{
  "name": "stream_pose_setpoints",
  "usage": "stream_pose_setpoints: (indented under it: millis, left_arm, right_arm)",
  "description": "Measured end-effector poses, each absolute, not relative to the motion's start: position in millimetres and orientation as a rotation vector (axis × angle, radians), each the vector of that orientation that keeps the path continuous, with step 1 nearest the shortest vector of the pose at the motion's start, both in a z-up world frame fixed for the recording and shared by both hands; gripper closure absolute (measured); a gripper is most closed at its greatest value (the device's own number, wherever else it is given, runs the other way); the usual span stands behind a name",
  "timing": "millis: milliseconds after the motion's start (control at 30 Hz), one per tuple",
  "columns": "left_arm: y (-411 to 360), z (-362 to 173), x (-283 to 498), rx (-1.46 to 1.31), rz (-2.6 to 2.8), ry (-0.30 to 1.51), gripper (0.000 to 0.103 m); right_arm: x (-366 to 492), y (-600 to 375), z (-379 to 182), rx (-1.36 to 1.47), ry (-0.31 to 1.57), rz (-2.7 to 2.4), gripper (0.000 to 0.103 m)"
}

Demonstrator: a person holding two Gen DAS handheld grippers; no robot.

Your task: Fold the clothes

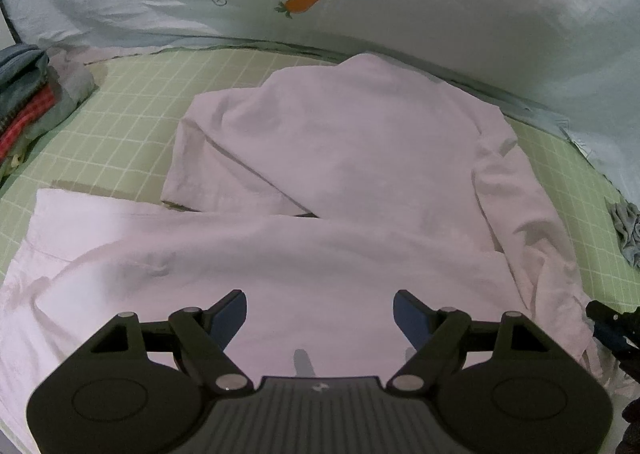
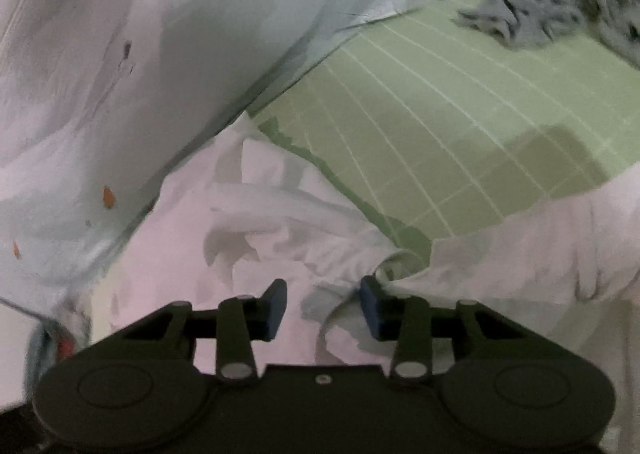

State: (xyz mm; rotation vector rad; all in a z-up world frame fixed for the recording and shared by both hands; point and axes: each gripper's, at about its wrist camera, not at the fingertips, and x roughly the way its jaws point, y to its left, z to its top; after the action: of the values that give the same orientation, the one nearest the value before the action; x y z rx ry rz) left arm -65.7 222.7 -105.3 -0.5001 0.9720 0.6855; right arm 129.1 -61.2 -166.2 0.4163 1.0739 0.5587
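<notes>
Pale pink shirt (image 1: 340,157) lies partly folded on a green checked sheet (image 1: 132,121).
Left gripper (image 1: 320,314) hovers wide open over it; right gripper (image 2: 323,308), jaws parted and empty, sits over the bunched sleeve (image 2: 280,221).

The pale pink shirt (image 1: 340,157) is seen as soft, creased matt cloth. Matt black plastic with dull metal pins is shown on the left hand-held gripper (image 1: 320,318).
</notes>
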Motion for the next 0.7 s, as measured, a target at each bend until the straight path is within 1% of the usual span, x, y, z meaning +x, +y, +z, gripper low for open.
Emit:
stream_pose_setpoints:
  millis: [33,67,133,300,333,400,433,467,500,533,567,600,633,667,700]
  left_arm:
    - [223,-106,-66,-0.502,0.686,0.972,0.022]
    - [223,-106,-66,-0.505,0.687,0.974,0.022]
    - [223,-108,-65,-0.510,0.684,0.982,0.022]
    - [218,-104,-65,-0.491,0.670,0.968,0.022]
    - [218,-104,-66,-0.494,0.672,0.963,0.022]
    - [220,-105,-66,-0.513,0.683,0.966,0.022]
    - [221,-107,-66,-0.522,0.685,0.969,0.022]
    - [221,-108,-66,-0.531,0.683,0.972,0.022]
    - [220,-108,-66,-0.535,0.681,0.974,0.022]
    - [220,-108,-66,-0.533,0.683,0.973,0.022]
    - [219,-107,-66,-0.531,0.684,0.972,0.022]
    - [219,-106,-66,-0.530,0.686,0.971,0.022]
    - [218,-106,-66,-0.528,0.688,0.971,0.022]
    - [218,-105,-66,-0.526,0.689,0.970,0.022]
    - [218,-105,-66,-0.524,0.691,0.969,0.022]
  right_arm:
    - [133,-62,-170,0.452,1.100,0.553,0.060]
    - [136,-62,-173,0.488,1.127,0.546,0.055]
    - [144,-63,-180,0.561,1.179,0.533,0.049]
    - [149,-69,-184,0.717,1.283,0.437,0.048]
    - [149,-71,-187,0.748,1.294,0.427,0.045]
    - [153,-69,-193,0.811,1.309,0.430,0.033]
    - [156,-68,-195,0.848,1.312,0.434,0.018]
    - [159,-66,-197,0.885,1.314,0.439,0.012]
    - [162,-65,-199,0.922,1.316,0.443,0.015]
    - [163,-66,-197,0.918,1.294,0.445,0.034]
    - [164,-68,-195,0.915,1.271,0.447,0.072]
    - [165,-69,-193,0.911,1.249,0.449,0.087]
    - [165,-72,-191,0.906,1.229,0.453,0.093]
    - [165,-74,-188,0.901,1.209,0.458,0.097]
    - [167,-76,-187,0.919,1.197,0.483,0.097]
